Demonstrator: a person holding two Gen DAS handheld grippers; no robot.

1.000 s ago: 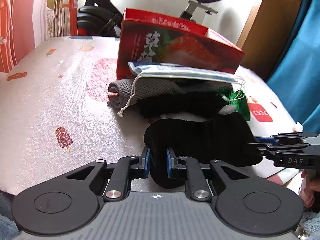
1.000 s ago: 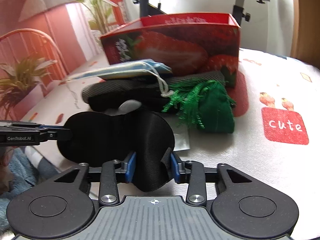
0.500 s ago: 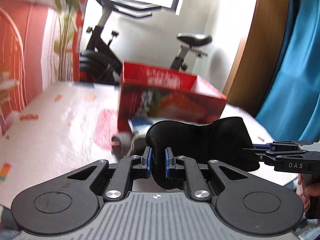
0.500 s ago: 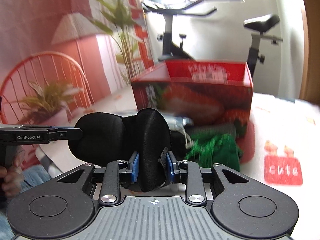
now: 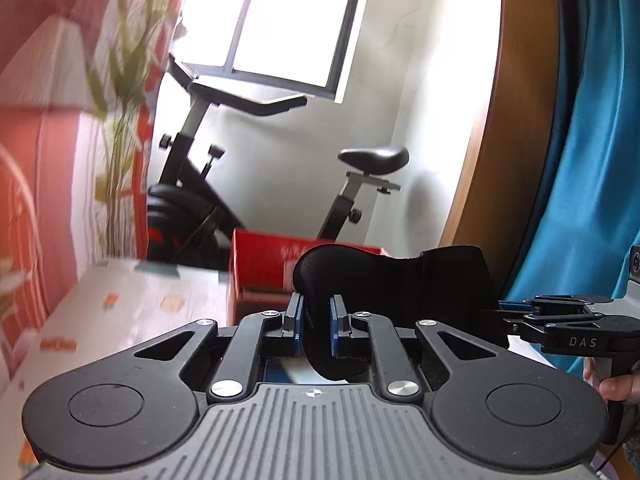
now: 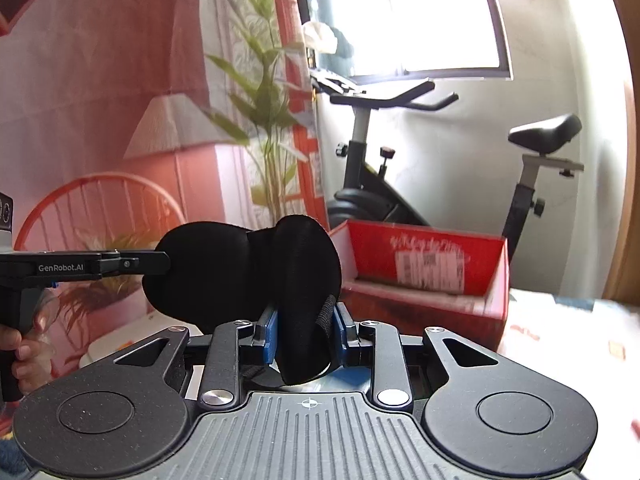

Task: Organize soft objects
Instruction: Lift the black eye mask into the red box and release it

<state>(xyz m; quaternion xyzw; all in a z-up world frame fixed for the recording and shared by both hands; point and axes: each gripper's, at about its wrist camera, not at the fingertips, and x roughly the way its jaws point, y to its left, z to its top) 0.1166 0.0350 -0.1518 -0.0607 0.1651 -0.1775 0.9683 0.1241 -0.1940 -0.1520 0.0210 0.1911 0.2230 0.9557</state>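
- Bright window, an exercise bike (image 6: 440, 168) and a printed table top (image 5: 132, 312) fill the background of both wrist views; much of it is motion-blurred.
- I hold one black eye mask (image 5: 392, 280) between both tools, clear of the table.
- Left gripper (image 5: 317, 320): jaws nearly together, pinching the mask's one lobe at lower centre of its frame.
- Right gripper (image 6: 305, 330): jaws narrow, clamped on the other lobe and its strap, lower centre of its frame.
- Each tool shows in the other's view: the right at the right edge of the left view, the left at the left edge of the right view. So the mask's long axis runs side to side between my hands.
- Red strawberry box (image 6: 424, 276) sits open-topped on the table, beyond the mask and lower; in the right view it lies right of centre, in the left view just behind the mask.
- Judgement: the right hand looks nearer to the box mouth; the carry should go forward and down, keeping the mask level to clear the near wall.
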